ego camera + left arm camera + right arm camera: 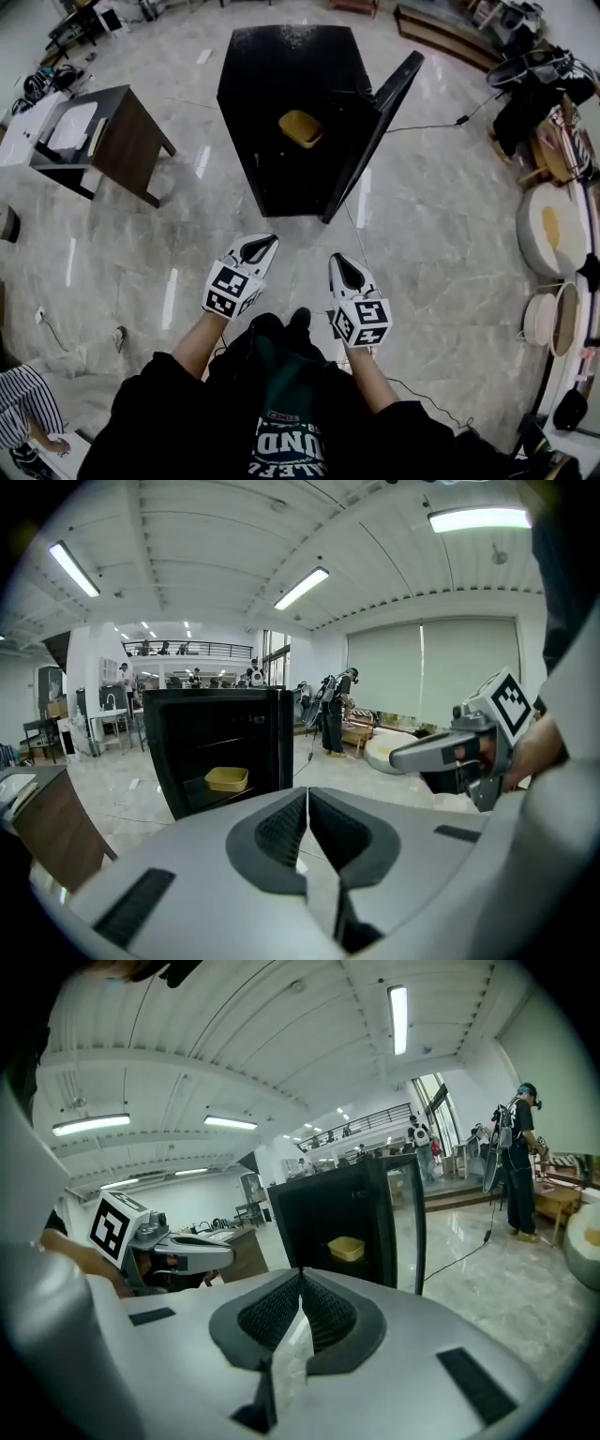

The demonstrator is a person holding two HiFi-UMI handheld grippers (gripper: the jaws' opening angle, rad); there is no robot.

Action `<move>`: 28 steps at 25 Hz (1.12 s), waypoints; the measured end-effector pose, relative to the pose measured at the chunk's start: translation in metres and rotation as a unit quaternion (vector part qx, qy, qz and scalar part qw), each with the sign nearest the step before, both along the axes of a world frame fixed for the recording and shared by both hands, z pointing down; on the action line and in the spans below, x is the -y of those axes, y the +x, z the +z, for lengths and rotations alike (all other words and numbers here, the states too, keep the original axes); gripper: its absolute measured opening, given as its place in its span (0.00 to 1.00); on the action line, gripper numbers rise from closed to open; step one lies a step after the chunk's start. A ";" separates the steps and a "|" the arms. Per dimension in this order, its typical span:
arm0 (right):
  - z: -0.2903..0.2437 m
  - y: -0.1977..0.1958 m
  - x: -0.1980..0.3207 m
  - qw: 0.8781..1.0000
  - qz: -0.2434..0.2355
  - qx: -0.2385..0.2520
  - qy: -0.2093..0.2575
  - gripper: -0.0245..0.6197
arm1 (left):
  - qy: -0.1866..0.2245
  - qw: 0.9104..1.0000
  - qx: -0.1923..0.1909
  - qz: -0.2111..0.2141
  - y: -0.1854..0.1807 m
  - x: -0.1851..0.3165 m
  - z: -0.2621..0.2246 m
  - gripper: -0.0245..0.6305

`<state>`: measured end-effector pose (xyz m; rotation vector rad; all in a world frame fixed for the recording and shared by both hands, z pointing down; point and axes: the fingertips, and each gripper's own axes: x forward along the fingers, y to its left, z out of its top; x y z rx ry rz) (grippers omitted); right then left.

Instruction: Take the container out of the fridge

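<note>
Yellow container (301,127) inside fridge (281,66); your left gripper (265,243) and right gripper (340,262) are closed, empty. Reach like that and you'll shove it back.

Black short-sleeved top (159,412), white marker-cubed left gripper (270,241)

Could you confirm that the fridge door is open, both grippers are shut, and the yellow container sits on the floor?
Not quite: the container sits inside the fridge, as the head view shows. The door is open, and the left gripper and right gripper are shut.
</note>
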<state>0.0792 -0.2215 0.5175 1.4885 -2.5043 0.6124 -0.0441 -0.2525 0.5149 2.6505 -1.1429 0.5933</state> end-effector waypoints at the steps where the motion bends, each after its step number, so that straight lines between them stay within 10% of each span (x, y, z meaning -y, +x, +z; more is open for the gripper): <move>1: 0.001 0.001 0.001 1.000 -0.001 0.001 -0.001 0.09 | -0.002 1.000 0.001 -0.002 0.000 0.002 0.001 0.06; 28: 0.022 0.033 0.079 0.999 0.035 -0.021 -0.023 0.09 | 0.001 1.000 0.003 0.030 0.026 0.120 0.029 0.06</move>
